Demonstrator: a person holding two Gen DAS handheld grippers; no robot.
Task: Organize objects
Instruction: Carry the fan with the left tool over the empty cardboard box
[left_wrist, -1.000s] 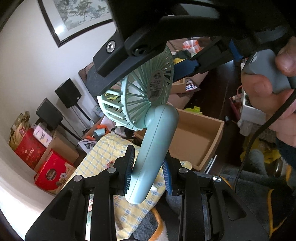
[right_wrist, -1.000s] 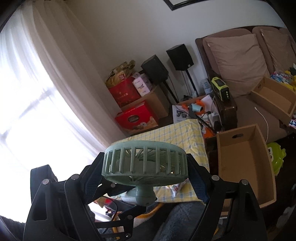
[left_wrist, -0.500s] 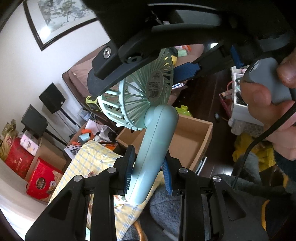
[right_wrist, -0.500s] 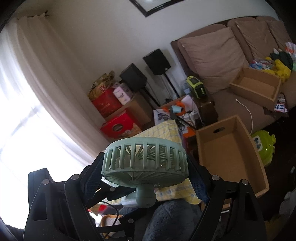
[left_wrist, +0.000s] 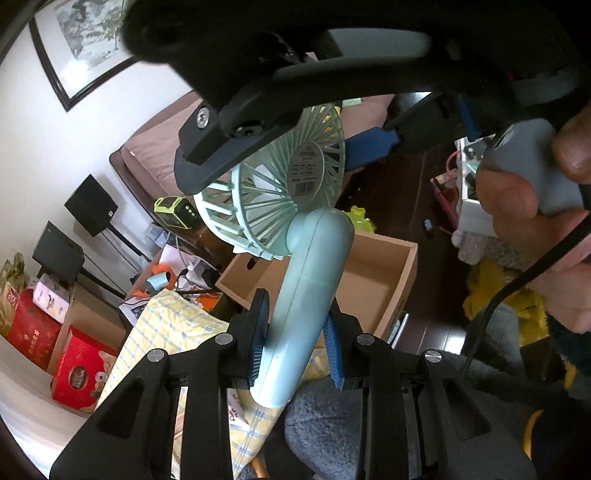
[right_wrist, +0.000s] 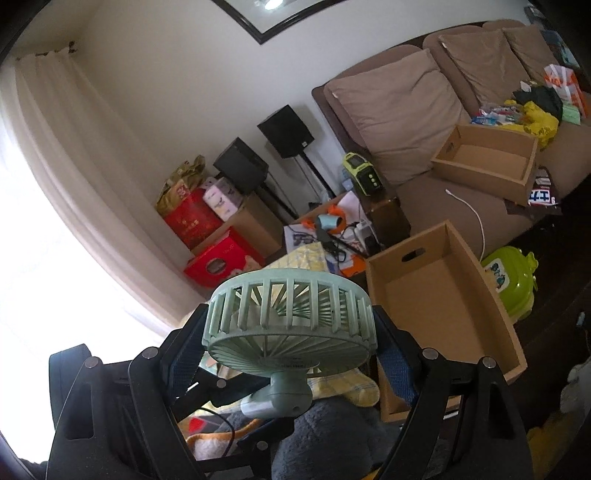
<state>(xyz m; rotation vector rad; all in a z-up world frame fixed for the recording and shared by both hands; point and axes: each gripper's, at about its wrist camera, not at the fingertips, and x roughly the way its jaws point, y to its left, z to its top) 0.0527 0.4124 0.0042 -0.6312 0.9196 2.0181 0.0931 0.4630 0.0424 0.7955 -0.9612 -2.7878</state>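
A pale green handheld fan (left_wrist: 310, 273) is held in the air by both grippers. My left gripper (left_wrist: 295, 332) is shut on its handle, blue pads pressing both sides. My right gripper (right_wrist: 290, 332) is shut on the round fan head (right_wrist: 290, 314), its blue pads against the cage's rim. In the left wrist view the right gripper's black frame (left_wrist: 280, 88) crosses the top, with a person's hand (left_wrist: 524, 192) on its grey grip. An open brown cardboard box (right_wrist: 439, 291) stands on the floor beyond the fan, to the right; it shows behind the handle as the box (left_wrist: 373, 280).
A brown sofa (right_wrist: 399, 110) holds a second cardboard box (right_wrist: 484, 158) and loose items. A yellow checked cloth (left_wrist: 166, 332) lies below the fan. Red gift boxes (right_wrist: 218, 262), black speakers (right_wrist: 284, 129) and a green frog toy (right_wrist: 509, 280) stand around. A white curtain (right_wrist: 55, 184) fills the left.
Both grippers, still holding the fan, have moved down and toward the brown box on the floor. The box and sofa have shifted nearer the middle of both views.
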